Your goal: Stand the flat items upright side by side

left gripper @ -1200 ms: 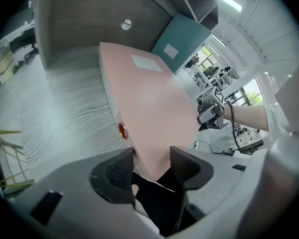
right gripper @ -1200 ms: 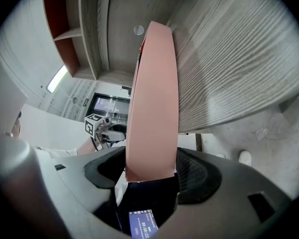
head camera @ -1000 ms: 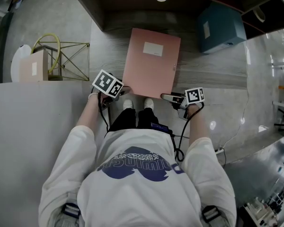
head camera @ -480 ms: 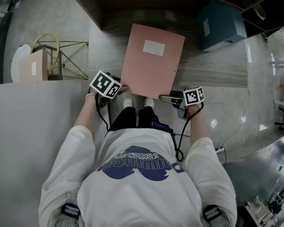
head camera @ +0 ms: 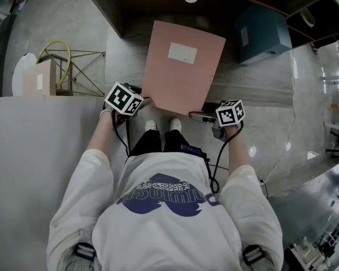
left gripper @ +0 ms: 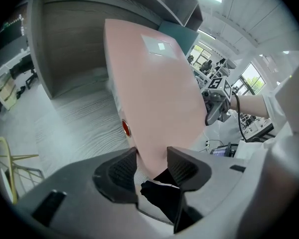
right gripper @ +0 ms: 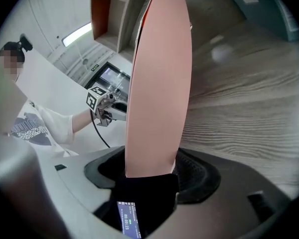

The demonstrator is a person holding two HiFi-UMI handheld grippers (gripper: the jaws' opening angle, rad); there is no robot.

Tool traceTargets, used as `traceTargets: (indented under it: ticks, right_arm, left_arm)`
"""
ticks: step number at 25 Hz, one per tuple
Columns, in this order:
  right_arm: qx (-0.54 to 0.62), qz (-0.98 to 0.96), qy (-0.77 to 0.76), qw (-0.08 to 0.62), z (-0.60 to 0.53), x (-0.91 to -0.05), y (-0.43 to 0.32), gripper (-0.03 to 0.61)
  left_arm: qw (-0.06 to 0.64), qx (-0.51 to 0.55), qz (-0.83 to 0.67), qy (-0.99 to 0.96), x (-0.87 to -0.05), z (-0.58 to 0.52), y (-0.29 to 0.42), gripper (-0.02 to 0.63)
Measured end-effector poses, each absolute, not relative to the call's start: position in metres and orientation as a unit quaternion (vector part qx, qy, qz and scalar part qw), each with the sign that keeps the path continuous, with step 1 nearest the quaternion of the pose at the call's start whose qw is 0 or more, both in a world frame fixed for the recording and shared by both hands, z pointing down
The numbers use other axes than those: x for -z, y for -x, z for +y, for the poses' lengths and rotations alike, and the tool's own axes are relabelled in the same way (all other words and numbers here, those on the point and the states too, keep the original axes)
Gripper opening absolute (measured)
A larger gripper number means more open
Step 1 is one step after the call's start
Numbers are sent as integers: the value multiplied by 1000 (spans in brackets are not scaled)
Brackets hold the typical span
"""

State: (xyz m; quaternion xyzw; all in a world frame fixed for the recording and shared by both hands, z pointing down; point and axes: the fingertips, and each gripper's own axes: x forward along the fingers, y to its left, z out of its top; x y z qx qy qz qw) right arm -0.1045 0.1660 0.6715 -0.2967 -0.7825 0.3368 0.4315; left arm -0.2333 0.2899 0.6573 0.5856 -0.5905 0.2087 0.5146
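Fingers of the left gripper have just been closing and now pinch the near left corner of the pink folder. The right gripper pinches the near right corner. The folder is held tilted over the wood-grain surface, with a teal box standing to its right. Whether its far edge rests on the surface cannot be told.

Only the head view shows the folder's full face and white label. Only the left gripper view shows a red disc on its side. The right gripper view shows it nearly edge-on.

Both arms reach forward, with the left hand and the right hand level with each other.
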Motion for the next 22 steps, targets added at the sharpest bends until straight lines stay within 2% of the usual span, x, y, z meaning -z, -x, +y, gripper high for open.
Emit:
traceTargets:
  ticks: [7, 22]
  right_arm:
    - [-253, -824, 279, 424, 146, -660, 127, 305]
    - [-83, -858, 230, 453, 102, -654, 147, 305]
  left_arm:
    - [489, -235, -598, -590, -656, 269, 258, 198]
    - [445, -292, -590, -607, -661, 223, 285, 190]
